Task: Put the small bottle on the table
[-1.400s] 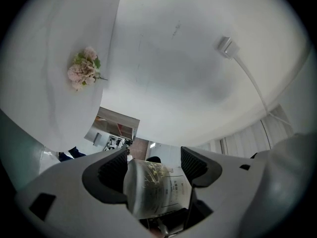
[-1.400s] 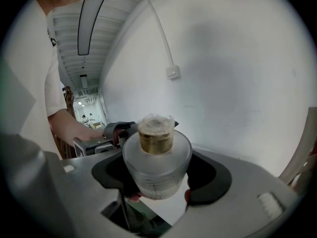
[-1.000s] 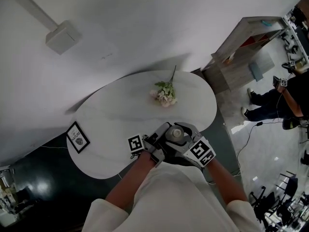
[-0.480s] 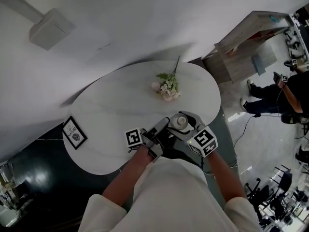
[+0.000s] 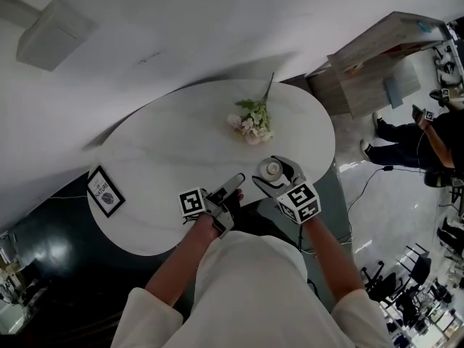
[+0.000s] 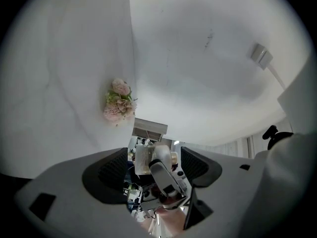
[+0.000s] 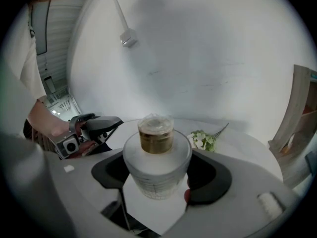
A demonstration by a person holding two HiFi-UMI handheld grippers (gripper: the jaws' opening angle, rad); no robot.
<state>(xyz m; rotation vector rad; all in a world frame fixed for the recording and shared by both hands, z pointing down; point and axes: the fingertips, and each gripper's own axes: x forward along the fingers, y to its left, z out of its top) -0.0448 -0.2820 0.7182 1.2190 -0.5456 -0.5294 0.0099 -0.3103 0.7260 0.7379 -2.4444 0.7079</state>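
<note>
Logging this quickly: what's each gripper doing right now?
Left gripper: open, nothing between its jaws.
Right gripper: closed on the small bottle.

Lab; bare table [image 5: 170, 158], floor cable [image 5: 378, 172], shelving [image 5: 377, 56]

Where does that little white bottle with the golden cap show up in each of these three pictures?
Head view: the small white bottle with a golden cap, right of centre, held in the right gripper.
Left gripper view: bottle low centre, lying sideways beyond the open jaws.
Right gripper view: bottle dead centre, clamped between the jaws.
Shared landmark: the pink flower bunch, in all three.
</note>
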